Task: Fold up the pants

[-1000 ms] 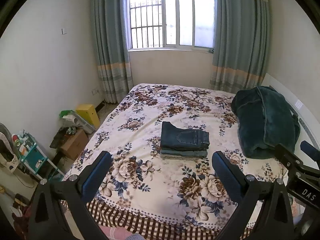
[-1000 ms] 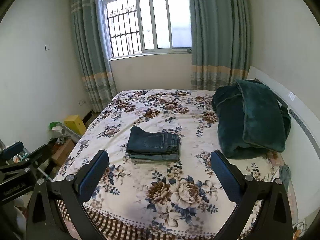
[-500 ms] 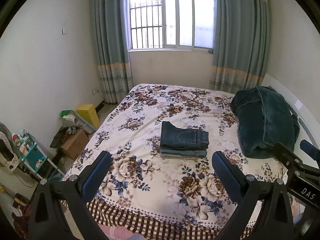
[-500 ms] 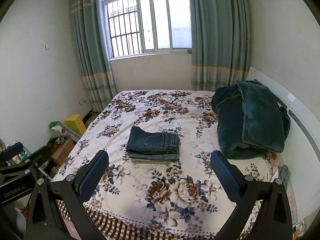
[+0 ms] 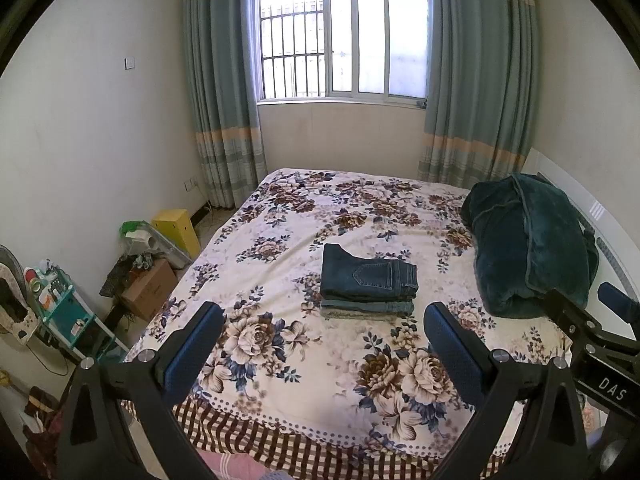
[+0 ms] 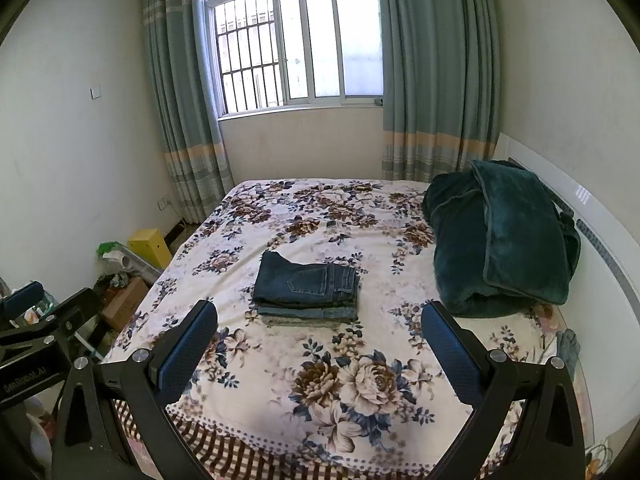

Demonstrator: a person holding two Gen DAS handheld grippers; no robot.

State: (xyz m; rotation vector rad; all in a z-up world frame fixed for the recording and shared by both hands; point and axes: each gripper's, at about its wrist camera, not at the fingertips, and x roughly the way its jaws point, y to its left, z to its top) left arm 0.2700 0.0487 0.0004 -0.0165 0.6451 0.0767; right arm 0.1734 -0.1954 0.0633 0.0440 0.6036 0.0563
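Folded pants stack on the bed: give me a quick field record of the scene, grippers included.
item: stack of folded dark blue denim pants, back pocket up on the top pair
stack state: neat, several folded layers, lying flat
surface: bed with cream floral bedspread
position: near the middle of the bed
neighbour: dark green plush blanket, bunched by the headboard, apart from the stack
left gripper: open, empty, short of the stack
right gripper: open, empty, short of the stack
contact: none
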